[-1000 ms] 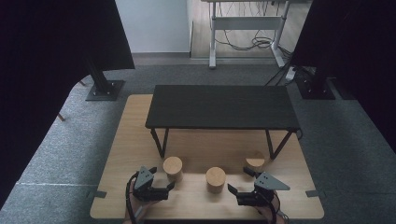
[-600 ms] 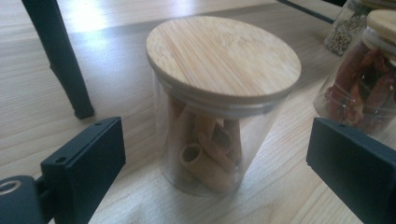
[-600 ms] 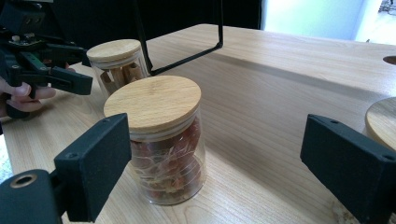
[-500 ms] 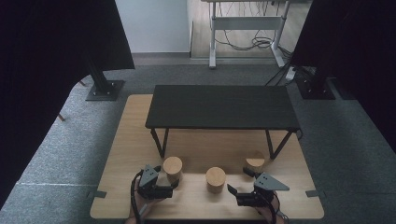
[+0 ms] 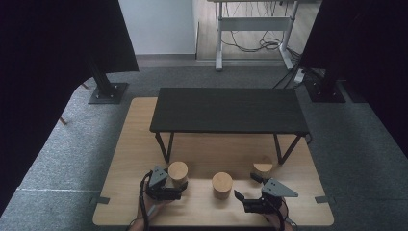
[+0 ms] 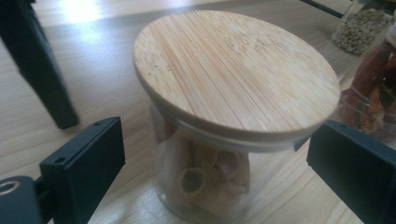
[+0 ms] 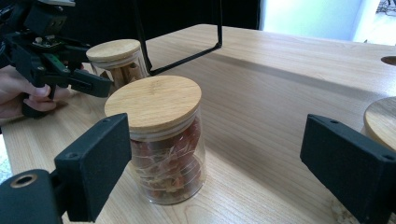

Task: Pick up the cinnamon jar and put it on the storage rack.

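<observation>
A glass jar of pasta (image 6: 210, 182) with a bamboo lid (image 6: 233, 70) stands between the wide-apart jaws of my left gripper (image 6: 217, 175), which is open; no pad touches the glass. The high view has this jar (image 5: 177, 173) at the board's front left with the left gripper (image 5: 176, 187) against it. A second jar (image 7: 161, 140), holding red contents, stands just ahead of my open right gripper (image 7: 219, 163), closer to its left jaw. From above, that middle jar (image 5: 222, 184) is left of the right gripper (image 5: 245, 186).
A third lidded jar (image 5: 263, 167) stands at the front right, near a leg of the low black table (image 5: 228, 110). The table spans the back of the wooden board (image 5: 139, 139). Grey carpet surrounds the board. A hand (image 7: 18, 93) holds the left gripper.
My left gripper has slid right and forward, bringing its jaws around the pasta jar. The right gripper has stayed put.
</observation>
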The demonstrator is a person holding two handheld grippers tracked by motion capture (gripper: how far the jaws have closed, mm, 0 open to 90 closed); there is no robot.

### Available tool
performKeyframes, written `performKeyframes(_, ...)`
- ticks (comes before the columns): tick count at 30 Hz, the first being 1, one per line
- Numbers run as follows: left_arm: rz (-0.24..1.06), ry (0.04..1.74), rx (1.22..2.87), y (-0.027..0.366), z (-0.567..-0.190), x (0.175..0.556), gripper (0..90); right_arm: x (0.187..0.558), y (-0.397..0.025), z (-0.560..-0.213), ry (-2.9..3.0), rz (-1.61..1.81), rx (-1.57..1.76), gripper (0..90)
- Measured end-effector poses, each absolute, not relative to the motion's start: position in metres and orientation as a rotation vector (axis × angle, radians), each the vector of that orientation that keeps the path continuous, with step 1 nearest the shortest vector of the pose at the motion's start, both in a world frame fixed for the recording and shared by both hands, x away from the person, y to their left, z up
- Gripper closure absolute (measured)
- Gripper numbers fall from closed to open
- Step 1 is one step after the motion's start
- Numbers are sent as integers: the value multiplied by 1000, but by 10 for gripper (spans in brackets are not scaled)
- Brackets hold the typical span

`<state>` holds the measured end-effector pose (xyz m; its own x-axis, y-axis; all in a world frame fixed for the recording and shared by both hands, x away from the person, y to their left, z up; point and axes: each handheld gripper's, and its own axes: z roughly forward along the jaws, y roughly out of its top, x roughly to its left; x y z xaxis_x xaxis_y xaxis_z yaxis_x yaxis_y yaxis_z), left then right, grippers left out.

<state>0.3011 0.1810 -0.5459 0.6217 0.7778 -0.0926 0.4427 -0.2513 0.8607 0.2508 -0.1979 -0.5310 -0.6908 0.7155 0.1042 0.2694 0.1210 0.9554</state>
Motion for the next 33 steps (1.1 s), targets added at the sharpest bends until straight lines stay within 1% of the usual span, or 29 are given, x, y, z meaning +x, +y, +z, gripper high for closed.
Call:
performKeyframes(4,435,980,1894,180,-546,306,39,251,-197,-531,2026,1590,952,82)
performKeyframes(7,400,985,1882,179,-545,311,51,251,-197,-532,2029,1585,950,82)
performKeyframes(12,399,990,1901,174,-547,315,65,250,-196,-532,2031,1582,948,83)
performKeyframes(15,399,1001,1916,172,-549,316,111,250,-196,-532,2030,1581,949,82)
performKeyframes(19,383,989,1909,172,-549,316,198,250,-196,-532,2030,1578,947,82)
performKeyframes(23,382,980,1927,172,-548,318,215,250,-195,-532,2030,1577,946,82)
performKeyframes(27,411,972,1933,171,-546,317,230,250,-195,-532,2029,1575,945,82)
performKeyframes(33,407,985,1903,177,-543,316,250,249,-195,-532,2029,1575,945,82)
